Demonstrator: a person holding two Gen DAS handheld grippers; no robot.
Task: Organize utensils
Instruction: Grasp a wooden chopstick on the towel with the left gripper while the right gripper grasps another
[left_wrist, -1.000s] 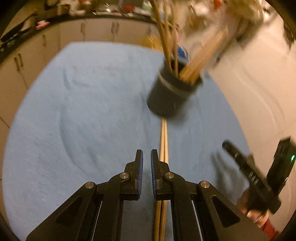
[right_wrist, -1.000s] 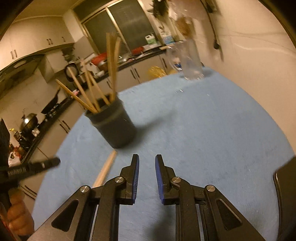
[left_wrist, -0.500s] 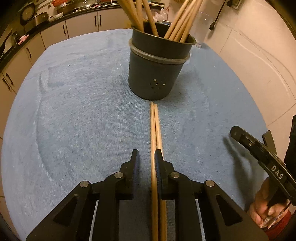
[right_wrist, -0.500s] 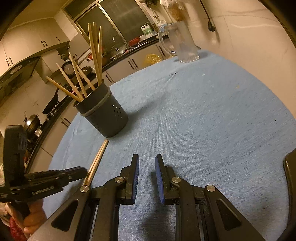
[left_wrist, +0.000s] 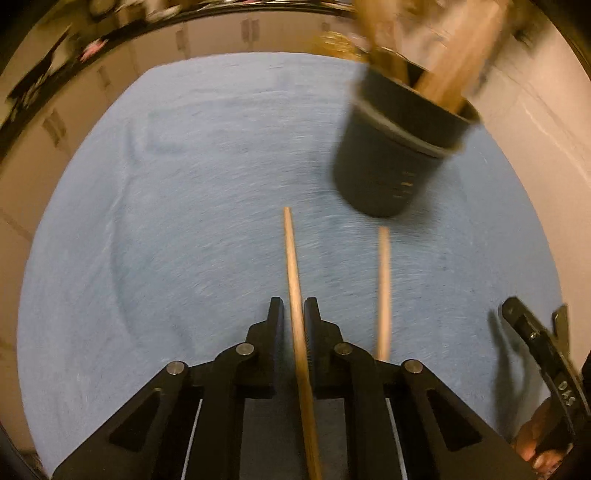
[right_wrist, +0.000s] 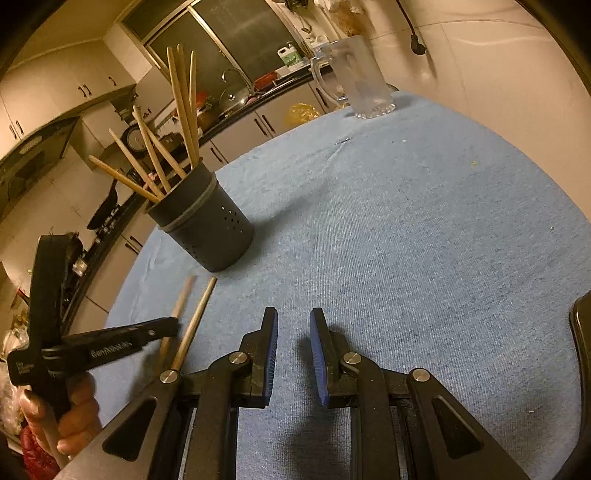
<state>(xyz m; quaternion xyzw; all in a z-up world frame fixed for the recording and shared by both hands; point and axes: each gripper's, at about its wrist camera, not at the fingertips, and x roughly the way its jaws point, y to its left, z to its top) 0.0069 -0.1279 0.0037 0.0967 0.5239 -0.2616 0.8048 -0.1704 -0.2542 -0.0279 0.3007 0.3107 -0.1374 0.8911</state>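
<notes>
Left wrist view: left tool (left_wrist: 293, 314) clamped on one chopstick (left_wrist: 295, 280); jaws just closed. Second chopstick (left_wrist: 384, 291) flat on blue desk (left_wrist: 166, 221), near dark holder (left_wrist: 391, 162) w/ more sticks. Right tool (right_wrist: 293, 332) narrow gap, empty.
</notes>
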